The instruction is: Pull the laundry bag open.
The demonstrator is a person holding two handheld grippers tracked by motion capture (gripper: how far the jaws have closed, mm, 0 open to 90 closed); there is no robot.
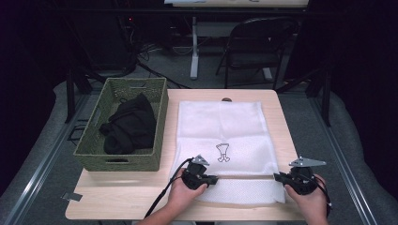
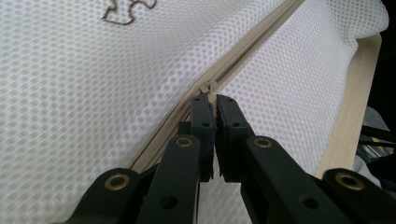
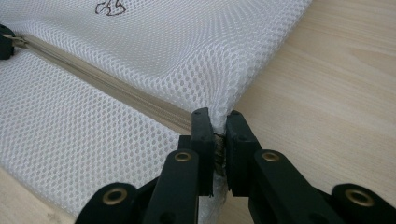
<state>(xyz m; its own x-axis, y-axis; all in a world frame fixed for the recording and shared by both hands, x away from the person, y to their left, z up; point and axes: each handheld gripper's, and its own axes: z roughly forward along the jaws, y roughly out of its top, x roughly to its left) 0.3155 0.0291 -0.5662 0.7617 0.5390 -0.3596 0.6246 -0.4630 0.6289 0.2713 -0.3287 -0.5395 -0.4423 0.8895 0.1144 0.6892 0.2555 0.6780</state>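
Two grippers work a white mesh bag (image 1: 220, 136) lying flat at the centre of the table (image 1: 281, 117), its zipper (image 1: 244, 177) running across the lower part of the frame. Judging by the slider's place, the pull is about a third of the way along; most of the track is left. Left gripper (image 1: 212, 179) has its jaws clenched on the zipper pull (image 2: 208, 87). Right gripper (image 1: 278, 177) pinches the bag's corner (image 3: 219, 122) at the zipper's end, jaws nearly closed.

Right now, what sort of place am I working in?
Probably a recording lab or workshop, not a home: the wooden table sits among dark curtains, with tangled cables on the floor and a folding chair behind.
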